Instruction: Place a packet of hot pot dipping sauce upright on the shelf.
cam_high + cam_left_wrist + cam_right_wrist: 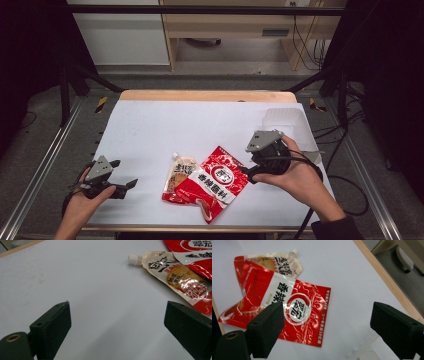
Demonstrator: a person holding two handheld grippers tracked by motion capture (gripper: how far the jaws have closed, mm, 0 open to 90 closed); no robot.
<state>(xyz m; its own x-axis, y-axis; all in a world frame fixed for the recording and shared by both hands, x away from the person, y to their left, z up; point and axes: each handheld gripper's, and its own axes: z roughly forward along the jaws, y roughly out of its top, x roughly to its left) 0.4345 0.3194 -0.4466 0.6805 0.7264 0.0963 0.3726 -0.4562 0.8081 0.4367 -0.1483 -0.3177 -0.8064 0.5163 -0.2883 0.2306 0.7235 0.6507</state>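
From high up, the flat red shiny packet [216, 182] lies near the front of the white table [165, 125], partly on top of the small tan pouch with a white cap [179, 176]. The left gripper [126, 175] sits well apart; the right gripper [248, 176] is just beside the packet.

In the left gripper view, the jaws gape wide over bare table, pouch [175, 275] ahead.

In the right gripper view, the jaws are wide apart above the packet [287, 307], holding nothing.

A white sheet covers the counter [165, 125], with a wooden edge showing at the far side. A clear plastic tray [285, 120] sits at the far right corner. Black cables [305, 45] hang behind
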